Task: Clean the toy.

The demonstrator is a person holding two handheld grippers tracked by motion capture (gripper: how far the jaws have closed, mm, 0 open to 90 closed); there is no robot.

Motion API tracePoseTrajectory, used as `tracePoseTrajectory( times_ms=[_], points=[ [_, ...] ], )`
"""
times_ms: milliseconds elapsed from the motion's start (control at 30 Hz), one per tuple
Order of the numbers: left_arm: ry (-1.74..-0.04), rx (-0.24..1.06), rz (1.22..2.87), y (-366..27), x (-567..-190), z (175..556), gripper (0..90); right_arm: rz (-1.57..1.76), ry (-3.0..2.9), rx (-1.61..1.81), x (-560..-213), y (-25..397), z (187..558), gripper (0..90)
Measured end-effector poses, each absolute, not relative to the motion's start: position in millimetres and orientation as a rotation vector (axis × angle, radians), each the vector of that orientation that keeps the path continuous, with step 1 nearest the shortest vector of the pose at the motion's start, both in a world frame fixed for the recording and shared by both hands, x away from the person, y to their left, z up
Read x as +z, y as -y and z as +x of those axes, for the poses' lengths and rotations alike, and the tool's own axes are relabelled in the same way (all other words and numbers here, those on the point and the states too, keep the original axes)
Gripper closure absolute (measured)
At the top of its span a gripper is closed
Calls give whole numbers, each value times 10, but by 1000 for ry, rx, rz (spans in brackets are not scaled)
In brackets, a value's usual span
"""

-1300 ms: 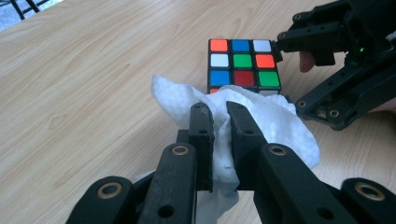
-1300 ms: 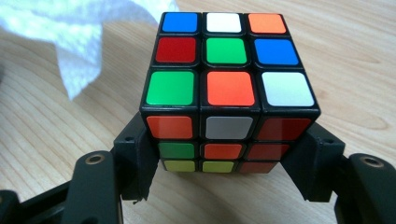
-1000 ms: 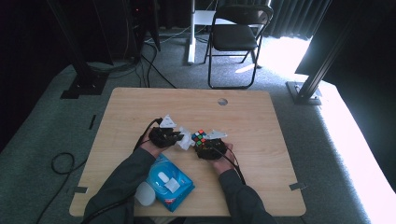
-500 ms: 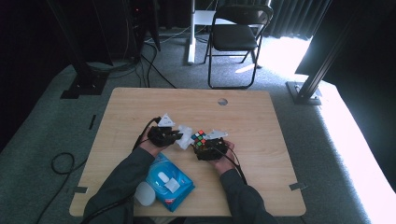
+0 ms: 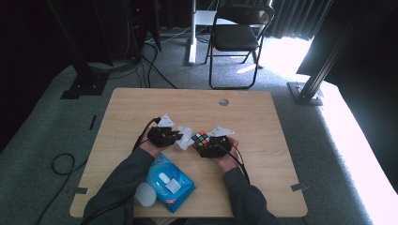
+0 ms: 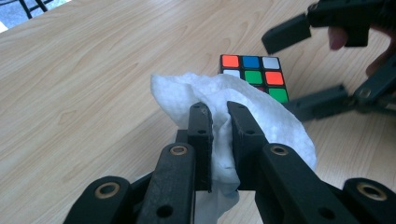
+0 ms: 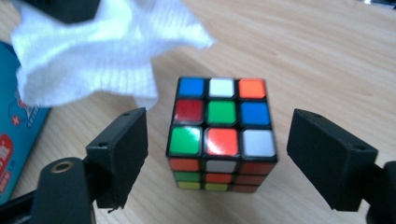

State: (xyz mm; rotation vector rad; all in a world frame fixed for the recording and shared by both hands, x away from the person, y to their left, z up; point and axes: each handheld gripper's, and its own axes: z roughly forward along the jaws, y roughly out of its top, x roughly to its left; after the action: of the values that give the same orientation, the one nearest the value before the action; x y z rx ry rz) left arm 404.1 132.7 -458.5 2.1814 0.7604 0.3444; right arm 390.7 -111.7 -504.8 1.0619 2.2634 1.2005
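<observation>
On the table (image 5: 263,122), the cube (image 5: 200,138) sits near the middle, between the jaws of the right gripper (image 5: 206,146), with clear gaps on both sides. Just left of the cube lies the tissue (image 5: 184,136), pinched by the left gripper (image 5: 174,137) and seemingly touching the cube's side. Nearer the person, beneath the left forearm, lies the tissue pack (image 5: 170,182), close to the table's front edge.
</observation>
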Motion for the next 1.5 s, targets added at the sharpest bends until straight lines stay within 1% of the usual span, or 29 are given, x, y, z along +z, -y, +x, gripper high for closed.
tracePoseTrajectory(
  times_ms=[100,167,233,333,367,433,733,1033,1267,1433,1467,1500],
  points=[
    [-760,343,2187,-1323,-4589,4043,810,1077,-2247,1200,-5008,1149,3928,270],
    [-760,343,2190,-1319,-4591,4044,810,1094,-2239,1203,-4996,1181,3948,333],
    [-761,341,2192,-1314,-4597,4045,811,1112,-2240,1222,-5000,1212,3971,427],
    [-761,337,2202,-1305,-4613,4047,811,1135,-2230,1238,-5001,1247,3997,507],
    [-761,337,2202,-1305,-4613,4047,811,1135,-2230,1238,-5001,1247,3997,507],
    [-759,333,2218,-1285,-4637,4050,813,1156,-2220,1249,-5004,1269,4032,539],
    [-747,336,2234,-1244,-4641,4050,813,1208,-2207,1245,-5040,1281,4093,588],
    [-732,348,2270,-1162,-4669,4044,814,1242,-2216,1242,-5040,1264,4129,613],
    [-720,351,2290,-1091,-4681,4047,814,1285,-2231,1283,-5049,1289,4144,660],
    [-717,350,2306,-1052,-4699,4054,814,1333,-2246,1315,-5053,1317,4174,670],
    [-715,352,2310,-1035,-4706,4055,814,1347,-2251,1329,-5056,1327,4184,679],
    [-715,351,2311,-1026,-4707,4054,814,1367,-2261,1361,-5064,1343,4196,711]
  ],
)
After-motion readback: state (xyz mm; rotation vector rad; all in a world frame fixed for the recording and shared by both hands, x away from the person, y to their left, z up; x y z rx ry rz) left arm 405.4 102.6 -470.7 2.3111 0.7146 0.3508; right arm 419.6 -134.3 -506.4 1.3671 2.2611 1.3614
